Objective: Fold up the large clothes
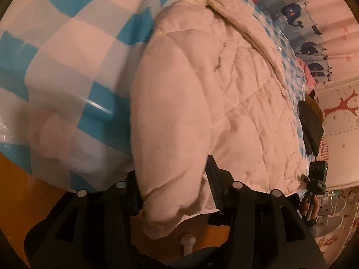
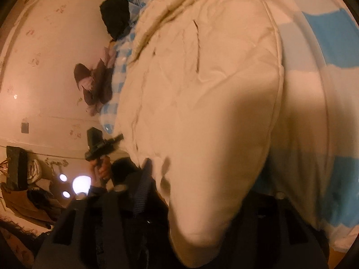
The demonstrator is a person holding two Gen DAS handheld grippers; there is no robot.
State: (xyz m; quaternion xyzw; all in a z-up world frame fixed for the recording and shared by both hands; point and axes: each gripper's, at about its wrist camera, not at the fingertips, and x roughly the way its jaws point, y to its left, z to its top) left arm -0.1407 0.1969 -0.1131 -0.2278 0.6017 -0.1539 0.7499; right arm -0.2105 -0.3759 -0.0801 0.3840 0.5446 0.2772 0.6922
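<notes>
Left wrist view: the left gripper (image 1: 175,192) stands part open around a thick hem of the cream quilted coat (image 1: 202,94), which lies across the blue-checked bed cover (image 1: 56,51), its hem overhanging the near edge.

Right wrist view: the right gripper (image 2: 197,224) is buried in the padding, likely pinching it; its jaws are hidden. The bulky hem could slide off. No containers visible.
</notes>
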